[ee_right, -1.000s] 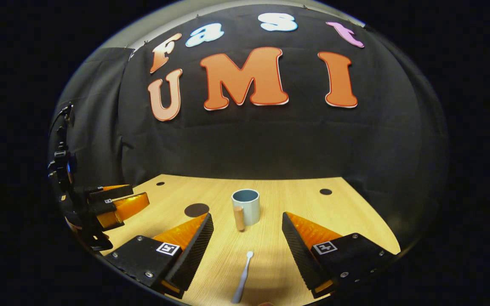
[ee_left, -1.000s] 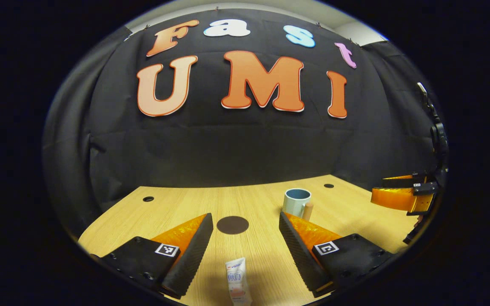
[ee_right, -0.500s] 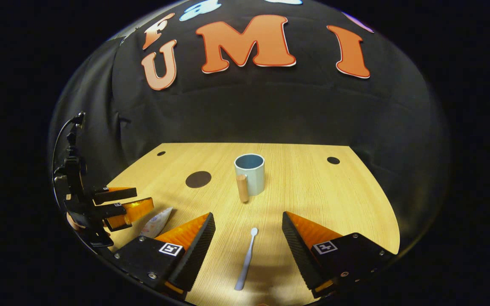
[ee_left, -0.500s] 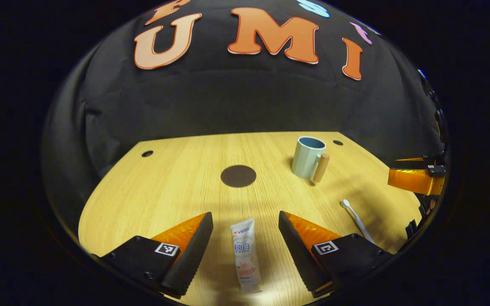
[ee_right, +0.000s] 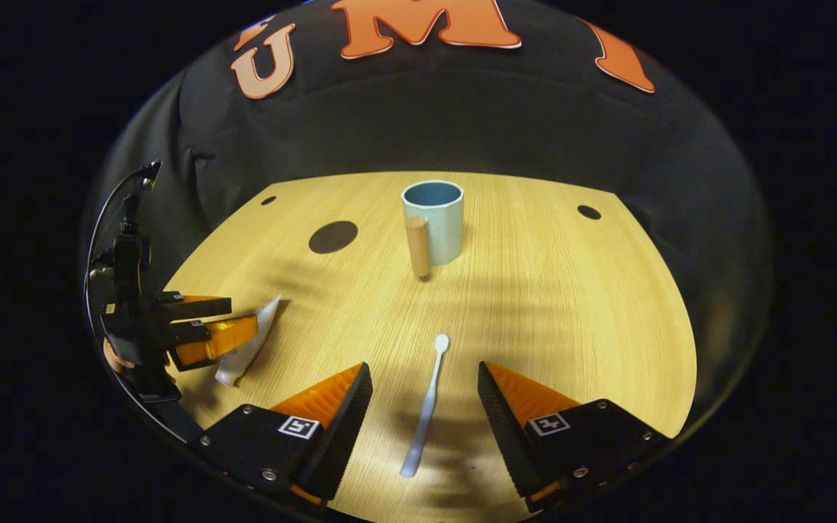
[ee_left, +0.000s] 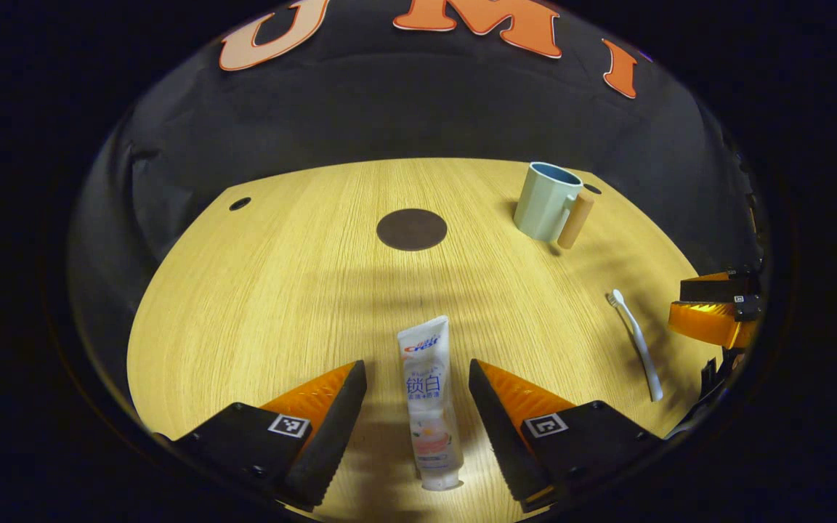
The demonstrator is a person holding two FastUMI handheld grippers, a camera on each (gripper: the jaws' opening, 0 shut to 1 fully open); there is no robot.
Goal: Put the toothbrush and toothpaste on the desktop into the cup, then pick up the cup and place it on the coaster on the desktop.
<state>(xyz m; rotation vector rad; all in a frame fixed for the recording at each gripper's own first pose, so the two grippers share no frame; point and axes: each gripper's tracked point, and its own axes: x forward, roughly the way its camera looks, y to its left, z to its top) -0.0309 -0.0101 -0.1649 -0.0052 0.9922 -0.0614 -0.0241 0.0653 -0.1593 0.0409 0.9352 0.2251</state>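
Lying flat on the desk (ee_left: 259, 290), one toothpaste tube (ee_left: 427, 396) runs lengthwise near-to-far between the spread fingers of the left hand-held gripper (ee_left: 416, 425), cap end nearest, crimped end pointing toward the single dark round coaster (ee_left: 412, 229); neither finger touches it. Its printing is too small to make out surely. One toothbrush (ee_right: 426, 407) lies likewise between the open, untouching fingers of the right hand-held gripper (ee_right: 424, 436), head pointing far toward the one pale cup (ee_right: 434, 229), which stands upright, well apart, right of the coaster, its wooden handle (ee_right: 417, 245) facing near.
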